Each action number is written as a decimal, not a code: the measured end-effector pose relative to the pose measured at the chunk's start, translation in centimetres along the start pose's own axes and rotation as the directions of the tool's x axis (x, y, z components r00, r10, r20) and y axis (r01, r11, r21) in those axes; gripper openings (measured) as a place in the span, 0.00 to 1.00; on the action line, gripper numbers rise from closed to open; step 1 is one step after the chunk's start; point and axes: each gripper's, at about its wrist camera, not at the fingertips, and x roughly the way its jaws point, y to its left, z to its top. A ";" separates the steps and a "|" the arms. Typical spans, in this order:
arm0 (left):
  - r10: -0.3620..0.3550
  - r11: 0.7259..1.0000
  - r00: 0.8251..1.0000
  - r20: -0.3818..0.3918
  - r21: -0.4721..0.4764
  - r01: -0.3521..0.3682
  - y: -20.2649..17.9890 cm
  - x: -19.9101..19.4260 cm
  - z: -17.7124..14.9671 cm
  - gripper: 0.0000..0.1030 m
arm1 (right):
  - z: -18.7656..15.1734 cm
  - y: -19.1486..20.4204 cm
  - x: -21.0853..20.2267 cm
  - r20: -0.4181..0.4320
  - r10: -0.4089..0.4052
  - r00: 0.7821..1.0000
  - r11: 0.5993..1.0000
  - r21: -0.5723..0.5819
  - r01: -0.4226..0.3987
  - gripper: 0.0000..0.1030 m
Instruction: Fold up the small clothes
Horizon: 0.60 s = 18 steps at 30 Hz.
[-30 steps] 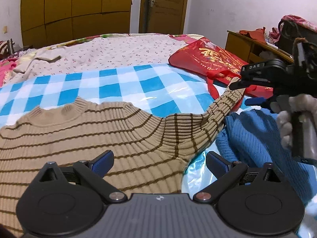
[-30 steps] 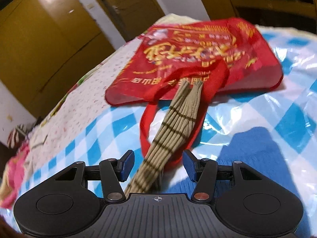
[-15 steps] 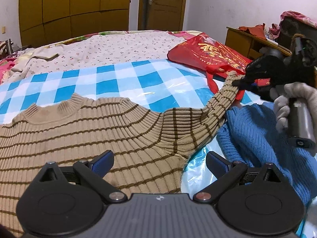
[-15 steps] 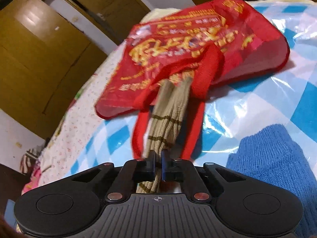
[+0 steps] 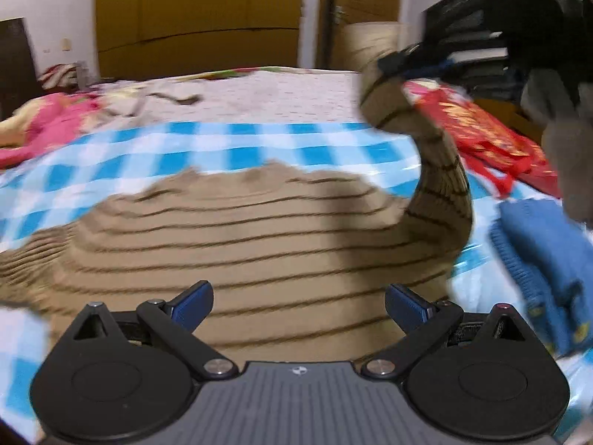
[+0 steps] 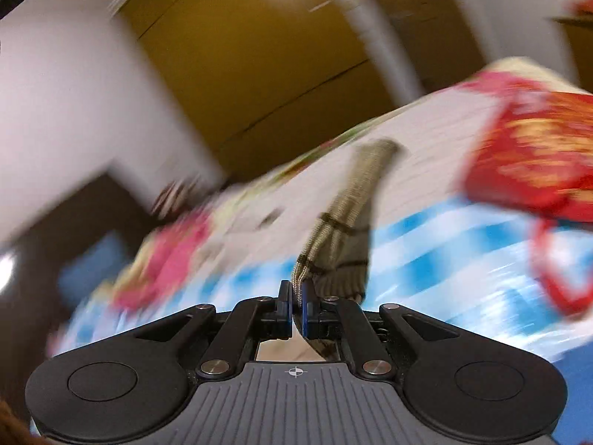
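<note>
Checkered bedspread [image 5: 229, 141]: right tool [image 6: 295, 298] clenches sweater sleeve [image 6: 344, 230]; left tool [image 5: 298, 302] released, red bag [image 5: 481, 126] nearby.

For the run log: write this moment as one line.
step: sleeve fold | right gripper: shut on sleeve of tan striped ribbed sweater, lifted | left gripper: open over sweater | surface: blue checked cloth

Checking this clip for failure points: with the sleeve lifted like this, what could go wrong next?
1. The right tool pinches only a narrow edge of the striped sweater's sleeve, so the knit could slip out mid-swing.
2. The left tool is open above the sweater body, pinning nothing, so the body may drag.
3. The red bag lies close and its handles could snag.
</note>
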 end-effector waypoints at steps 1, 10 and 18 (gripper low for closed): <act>0.020 1.000 1.000 0.000 -0.007 -0.020 1.0 -0.4 -0.5 1.00 | -1.7 2.6 1.3 -0.050 0.026 0.998 0.997 -0.071 -0.030 0.05; 0.101 0.987 0.994 -0.034 -0.124 -0.105 7.8 -1.9 -4.6 1.00 | -15.0 10.8 6.5 -0.446 -0.012 0.895 0.925 -0.345 -0.159 0.10; 0.076 0.989 0.997 -0.001 -0.129 -0.076 9.2 -2.6 -5.3 1.00 | -14.6 11.1 2.2 -0.485 -0.063 0.872 0.876 -0.445 -0.185 0.12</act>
